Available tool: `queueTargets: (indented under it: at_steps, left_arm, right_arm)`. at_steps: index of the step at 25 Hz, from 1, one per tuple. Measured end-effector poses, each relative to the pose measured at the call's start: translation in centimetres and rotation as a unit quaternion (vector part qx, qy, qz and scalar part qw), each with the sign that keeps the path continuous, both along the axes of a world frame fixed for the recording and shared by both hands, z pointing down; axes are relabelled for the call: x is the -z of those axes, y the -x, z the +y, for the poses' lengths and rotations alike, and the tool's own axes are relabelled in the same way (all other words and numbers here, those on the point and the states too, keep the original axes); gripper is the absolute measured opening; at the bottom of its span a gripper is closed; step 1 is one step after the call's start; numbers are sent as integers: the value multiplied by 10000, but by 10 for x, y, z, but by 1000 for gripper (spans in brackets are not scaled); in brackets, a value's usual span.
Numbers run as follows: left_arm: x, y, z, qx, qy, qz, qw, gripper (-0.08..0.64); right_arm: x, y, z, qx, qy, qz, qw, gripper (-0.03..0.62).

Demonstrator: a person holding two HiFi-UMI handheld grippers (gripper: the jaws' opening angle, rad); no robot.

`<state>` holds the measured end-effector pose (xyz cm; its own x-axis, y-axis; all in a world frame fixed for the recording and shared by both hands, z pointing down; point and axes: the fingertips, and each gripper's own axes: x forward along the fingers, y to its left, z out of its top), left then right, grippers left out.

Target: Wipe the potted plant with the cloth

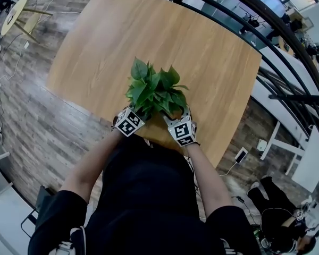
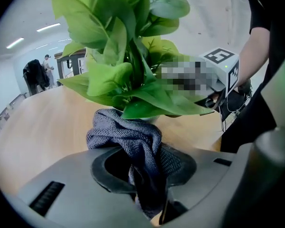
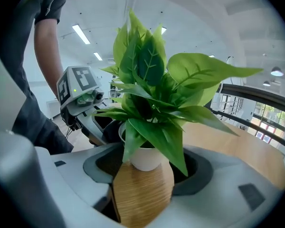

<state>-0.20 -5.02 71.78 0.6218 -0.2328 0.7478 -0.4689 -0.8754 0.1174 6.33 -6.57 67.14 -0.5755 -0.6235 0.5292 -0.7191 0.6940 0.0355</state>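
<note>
Plant: a leafy potted plant point(image 1: 155, 92) stands on the wooden table point(image 1: 149, 36), close to the edge nearest the person, with a gripper on either side of it.
Pot: a small white pot point(image 3: 145, 156), upright, mostly hidden under the leaves in the head view.
Left gripper: the left gripper point(image 1: 129, 121) has its jaws clenched on a grey-blue knitted cloth point(image 2: 128, 137). The bunched end pokes forward to just under the lowest leaves, at or very near the pot.
Right gripper: the right gripper point(image 1: 183, 127) has its jaws spread, and the pot stands between their tips. They flank it rather than clearly pinch it.
Stage: my reading is that wiping is about to start, or is at the plant's base.
Risk, tipping: the pot looks light and top-heavy. A sideways push from the cloth could lean it over, since the right jaws do not seem to brace it firmly.
Risk, edge: the pot sits near the table's rim — a shove toward the person could slide it off.
Risk, leaves: the thick wad could snag a stem or fold a leaf instead of gliding over it.
</note>
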Motion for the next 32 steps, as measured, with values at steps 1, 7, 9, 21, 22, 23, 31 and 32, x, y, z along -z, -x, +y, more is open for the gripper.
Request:
queueTargets:
  at_steps: [1,7,9,21,22,23,31,32]
  left_arm:
    - [0,-2,3,25,24,25,10000,146]
    - [-2,-11,16,186,173,95,9996,146]
    - [-3,-11,16,195,220,117,9995,146]
    - [-2,9,-10,558,62,100,9984,146]
    - [-3,9,-11,548,52,91,9984,146]
    - [-2,10,-11,532,53,77,9985,146]
    - [1,5,-13,497,186,52,9986,146]
    - [2,4,-12,474,192,36,9987,146]
  right_arm:
    - [0,0,0,-23,-2,-7,10000,284]
    - [-2,-1,0,-91,18,-34,10000,284]
    - [-2,0,1,-73,-3,-20,10000,284]
    - [-10,-16,19,-200,-16,-104,9997,284]
    - [-9,-19,14,-249,-41,-115,9996,284]
    - [-7,-18,10,-213,-78,-113,9997,284]
    - [3,1,-6,40,-141,-63,9999,282]
    - [2,1,-6,-17,-127,-92,9999,283]
